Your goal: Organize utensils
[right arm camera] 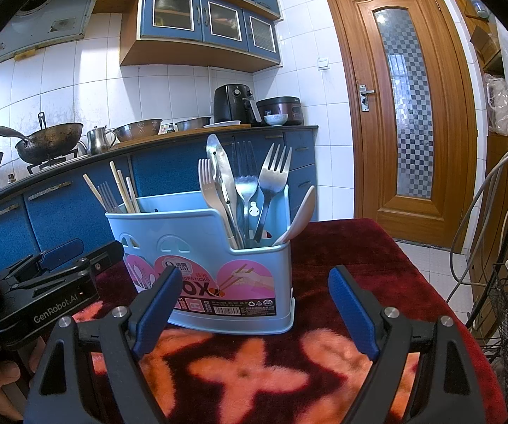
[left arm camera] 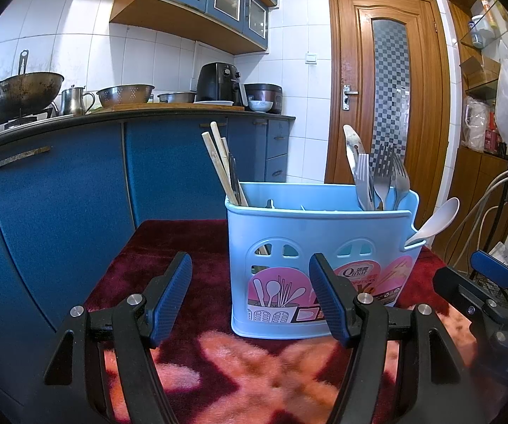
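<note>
Both pairs of jaws stand apart and hold nothing. Left gripper and right gripper hover low over the red patterned cloth, each pointing at the blue utensil holder, which stands upright just ahead of the fingertips.

Relative to the left jaws, the holder lies ahead and toward the right finger; relative to the right jaws, ahead and toward the left finger.

Contents: chopsticks in the compartment nearest the left jaws; forks and a metal spoon in the far one; a white spoon leans outward at that end.

No loose utensil shows on the cloth, so sorting looks near done. Judgement: if the white spoon needs righting, the right jaws should approach from above, close on its handle, and lift straight to avoid tipping the light holder.
</note>
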The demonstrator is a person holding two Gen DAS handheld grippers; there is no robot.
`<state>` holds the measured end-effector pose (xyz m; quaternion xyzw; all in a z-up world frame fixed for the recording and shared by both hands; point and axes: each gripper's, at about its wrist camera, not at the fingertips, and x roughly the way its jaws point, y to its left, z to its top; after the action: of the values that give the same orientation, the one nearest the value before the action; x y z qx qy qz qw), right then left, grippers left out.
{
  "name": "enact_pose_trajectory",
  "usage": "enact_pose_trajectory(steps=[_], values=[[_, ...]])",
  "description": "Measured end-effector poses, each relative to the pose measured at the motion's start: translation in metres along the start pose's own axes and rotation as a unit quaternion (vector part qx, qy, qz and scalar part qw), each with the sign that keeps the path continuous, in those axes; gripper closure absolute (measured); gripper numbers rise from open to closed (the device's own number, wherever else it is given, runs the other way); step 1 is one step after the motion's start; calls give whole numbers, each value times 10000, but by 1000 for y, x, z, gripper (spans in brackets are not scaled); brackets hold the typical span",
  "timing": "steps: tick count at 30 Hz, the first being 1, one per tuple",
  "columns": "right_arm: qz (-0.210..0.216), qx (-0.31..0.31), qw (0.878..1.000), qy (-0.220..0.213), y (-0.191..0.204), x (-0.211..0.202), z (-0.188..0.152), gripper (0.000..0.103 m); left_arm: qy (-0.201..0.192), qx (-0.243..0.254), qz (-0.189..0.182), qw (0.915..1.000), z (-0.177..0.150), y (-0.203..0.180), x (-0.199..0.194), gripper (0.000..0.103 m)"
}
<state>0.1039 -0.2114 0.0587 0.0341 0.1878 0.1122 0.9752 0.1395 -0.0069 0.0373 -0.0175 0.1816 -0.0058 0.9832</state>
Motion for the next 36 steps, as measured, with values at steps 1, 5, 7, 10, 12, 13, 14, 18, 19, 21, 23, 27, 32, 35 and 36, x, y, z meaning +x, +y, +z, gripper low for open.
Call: enact_pose_trajectory(steps=[1, 5, 7, 10, 12, 13, 14, 18, 19, 21, 23, 27, 32, 35, 36], values=[[-1, 1, 10000, 4, 0, 0, 0, 16, 10, -5, -4, 10000, 0, 0, 0, 33], [-1, 3, 10000, 1, 0, 0, 0, 16, 26, -16, -12, 10000, 0, 1, 2, 33], [0, 2, 10000, 3, 0, 0, 0, 16, 18, -26, -12, 10000, -1, 0, 1, 33], [0, 0, 10000, 5, 0, 0, 0, 16, 26, -23, -14, 10000, -2, 0, 3, 33], [0, 0, 10000, 3, 0, 0, 0, 16, 21, -24, -15, 10000, -2, 0, 2, 33], [0, 0, 10000, 5, 0, 0, 0, 16, 17, -28, -13, 10000, -1, 0, 2, 33], [-1, 1, 10000, 5, 0, 0, 0, 16, 14, -30, -13, 10000, -1, 0, 2, 33], [0, -5, 10000, 6, 0, 0, 0, 16, 25, -33, -14, 10000, -1, 1, 2, 33], [0, -4, 10000, 5, 0, 0, 0, 16, 24, -36, -12, 10000, -1, 0, 2, 33], [0, -7, 10000, 6, 0, 0, 0, 16, 22, -37, -17, 10000, -2, 0, 3, 33], [-2, -6, 10000, 6, 0, 1, -1, 16, 27, -33, -18, 10000, -1, 1, 3, 33], [0, -4, 10000, 7, 0, 1, -1, 16, 28, -24, -19, 10000, -2, 0, 3, 33], [-1, -4, 10000, 11, 0, 1, -1, 16, 34, -25, -21, 10000, -2, 0, 3, 33], [-4, 6, 10000, 16, -1, 1, -2, 16, 36, -16, -26, 10000, -1, 1, 3, 33], [-6, 10, 10000, 18, -1, 1, -3, 16, 37, -11, -29, 10000, 0, 1, 3, 33]])
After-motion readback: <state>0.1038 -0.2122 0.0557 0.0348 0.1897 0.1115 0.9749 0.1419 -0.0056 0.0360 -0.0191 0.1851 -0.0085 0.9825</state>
